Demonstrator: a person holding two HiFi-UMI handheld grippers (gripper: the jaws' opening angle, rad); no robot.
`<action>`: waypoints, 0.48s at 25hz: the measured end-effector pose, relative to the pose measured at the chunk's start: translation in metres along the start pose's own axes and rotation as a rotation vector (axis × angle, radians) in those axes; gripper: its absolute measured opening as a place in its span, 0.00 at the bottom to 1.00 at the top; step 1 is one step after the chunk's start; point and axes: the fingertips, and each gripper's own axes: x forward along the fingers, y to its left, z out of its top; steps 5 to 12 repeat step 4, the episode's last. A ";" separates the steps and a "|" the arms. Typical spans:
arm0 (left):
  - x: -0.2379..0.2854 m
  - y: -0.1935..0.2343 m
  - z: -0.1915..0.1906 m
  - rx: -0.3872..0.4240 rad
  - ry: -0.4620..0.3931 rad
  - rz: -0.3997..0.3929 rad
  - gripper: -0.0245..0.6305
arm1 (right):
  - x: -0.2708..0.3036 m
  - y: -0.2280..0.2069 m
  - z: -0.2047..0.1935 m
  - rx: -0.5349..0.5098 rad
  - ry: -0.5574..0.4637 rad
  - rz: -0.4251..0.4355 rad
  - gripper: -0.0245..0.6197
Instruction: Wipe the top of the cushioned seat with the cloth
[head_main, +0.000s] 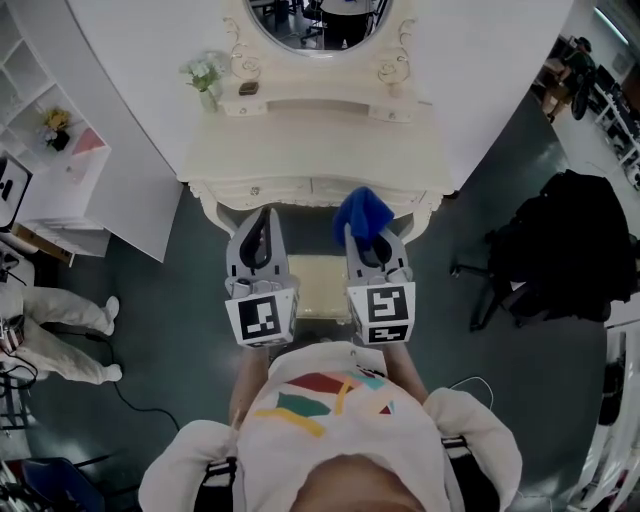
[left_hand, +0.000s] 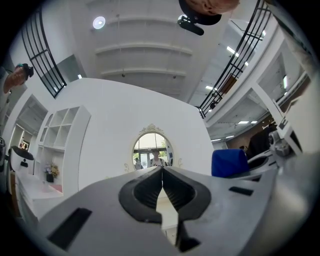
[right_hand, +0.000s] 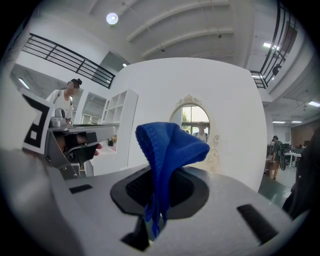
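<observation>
In the head view both grippers are raised side by side in front of the cream dressing table (head_main: 320, 150). A bunched blue cloth (head_main: 362, 213) sticks up out of my right gripper (head_main: 366, 240), which is shut on it. In the right gripper view the cloth (right_hand: 169, 150) stands up from between the jaws and a strand hangs down. My left gripper (head_main: 264, 222) is shut with nothing in it; its jaws (left_hand: 161, 171) meet along a line. The cream cushioned seat (head_main: 318, 287) shows low down between the two grippers. In the left gripper view the cloth (left_hand: 229, 163) shows at the right.
An oval mirror (head_main: 320, 25) tops the dressing table, and a vase of flowers (head_main: 206, 82) stands at its left end. White shelves (head_main: 50, 130) are at the left, beside a person's legs (head_main: 60, 325). A black chair with dark clothing (head_main: 565, 250) is at the right.
</observation>
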 end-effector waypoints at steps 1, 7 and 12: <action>-0.001 0.001 0.004 0.002 0.003 0.007 0.04 | -0.001 -0.001 0.000 0.000 -0.001 -0.001 0.09; -0.002 0.005 0.012 0.007 -0.007 0.019 0.04 | -0.002 0.000 0.001 -0.003 -0.006 -0.001 0.09; -0.002 0.005 0.012 0.007 -0.007 0.019 0.04 | -0.002 0.000 0.001 -0.003 -0.006 -0.001 0.09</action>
